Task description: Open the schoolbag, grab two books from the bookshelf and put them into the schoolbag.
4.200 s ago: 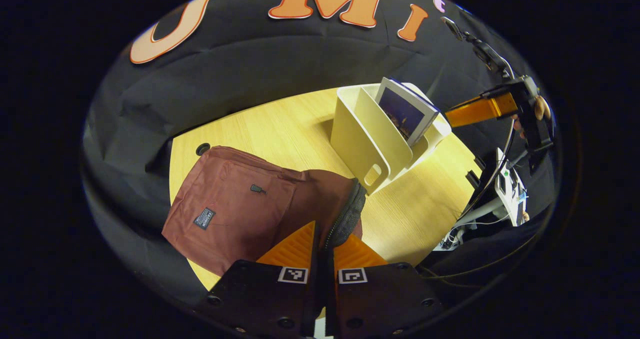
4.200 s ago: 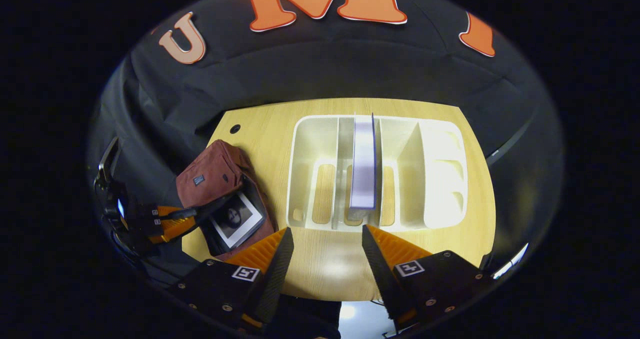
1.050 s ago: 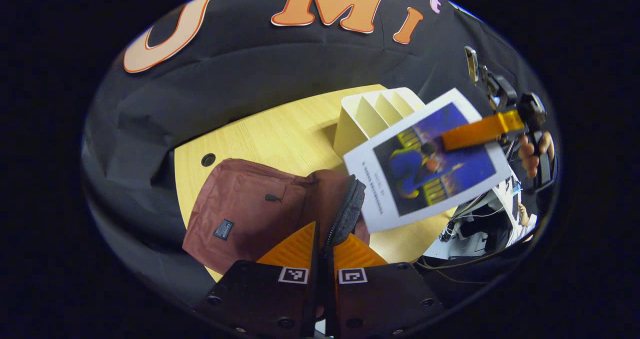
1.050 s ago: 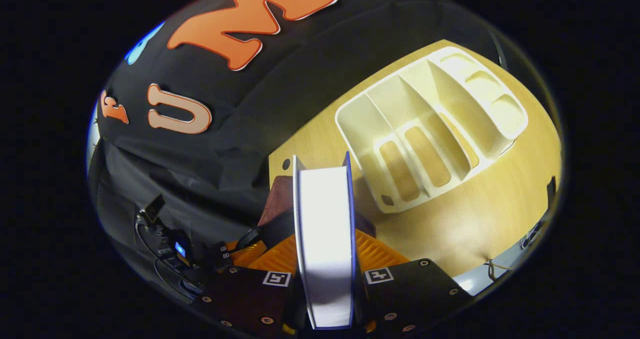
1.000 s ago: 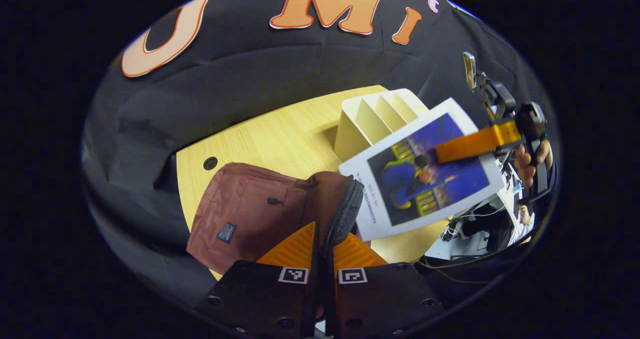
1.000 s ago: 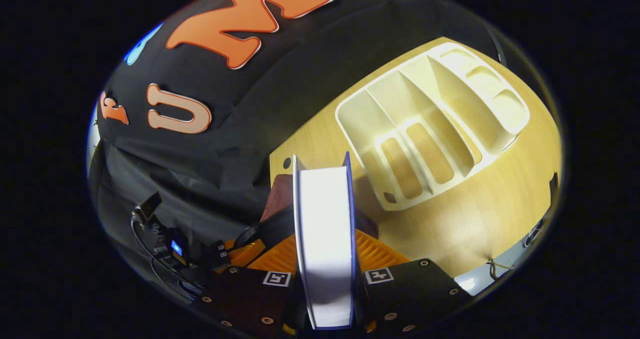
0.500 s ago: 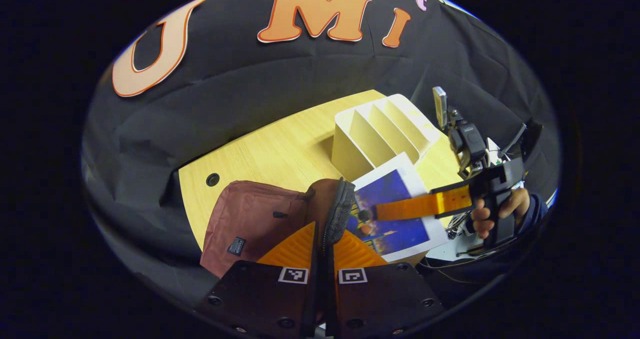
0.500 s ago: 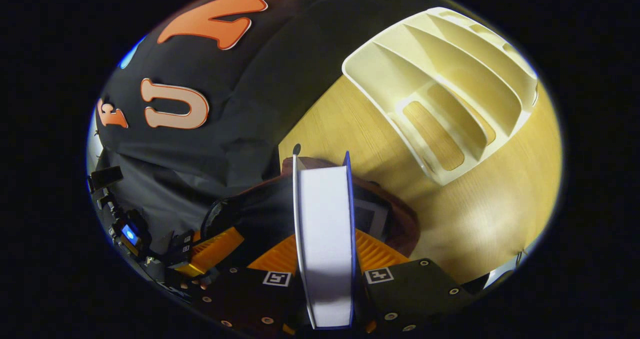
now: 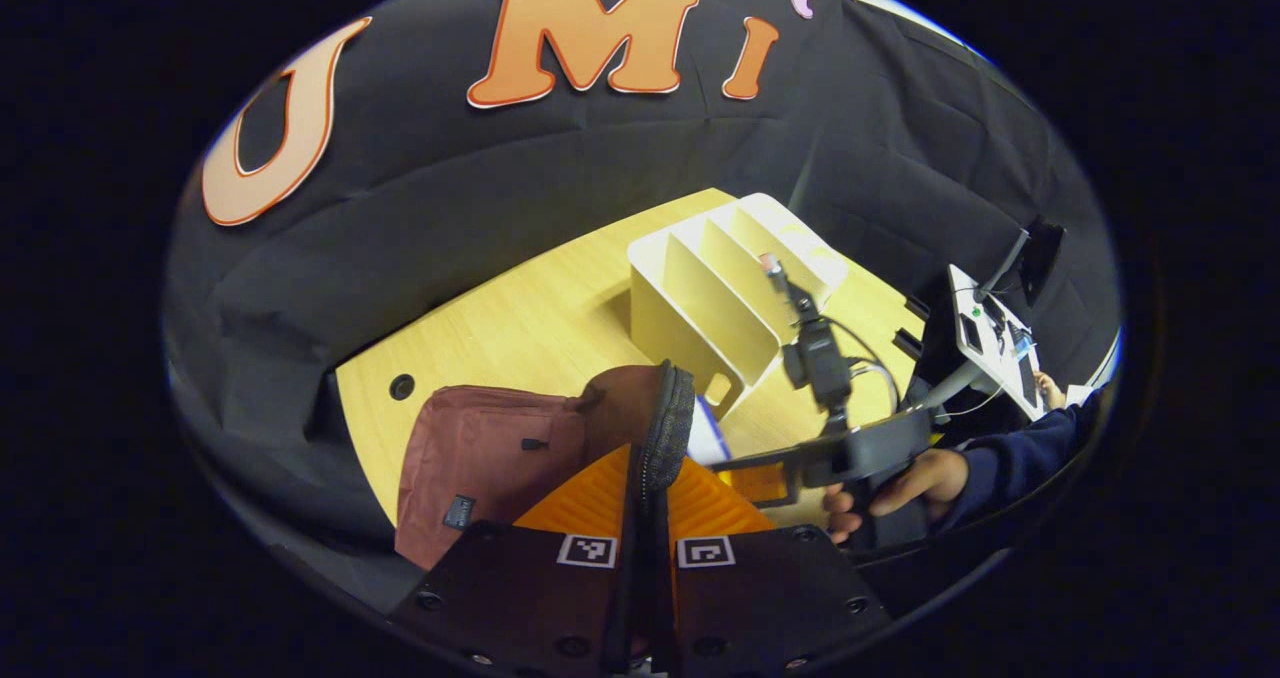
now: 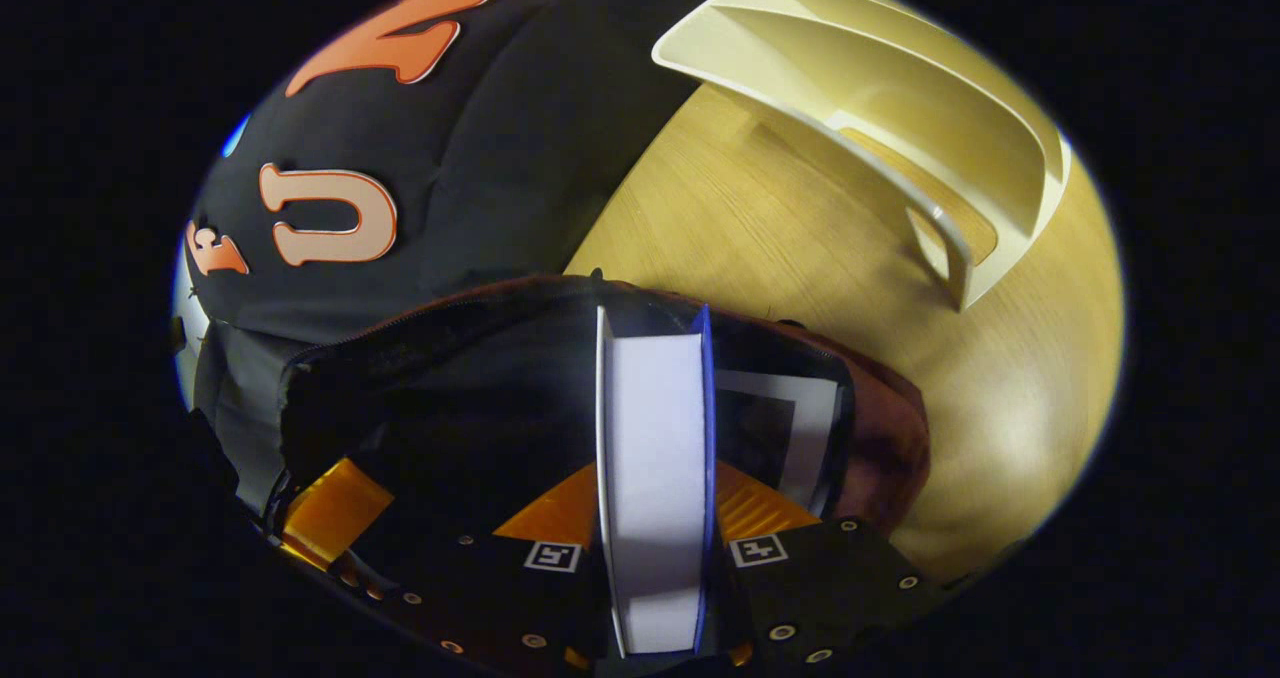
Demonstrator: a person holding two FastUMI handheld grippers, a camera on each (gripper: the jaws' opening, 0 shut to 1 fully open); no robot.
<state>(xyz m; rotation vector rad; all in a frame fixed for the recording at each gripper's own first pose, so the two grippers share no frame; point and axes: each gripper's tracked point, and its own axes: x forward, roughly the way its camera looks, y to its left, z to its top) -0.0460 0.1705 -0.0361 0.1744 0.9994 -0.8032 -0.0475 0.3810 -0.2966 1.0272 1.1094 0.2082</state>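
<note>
Maroon bag (image 9: 480,448) rim is pinched by left gripper (image 9: 650,478) | book (image 10: 652,458) is clamped in right gripper (image 10: 650,513), at bag mouth | shelf (image 10: 900,88) beside

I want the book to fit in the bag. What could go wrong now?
The book in the right hand-held gripper could catch on the first book, which already lies in the schoolbag.

The left hand-held gripper pinches only the zipper edge; if that slips, the opening may sag shut on the book.
</note>
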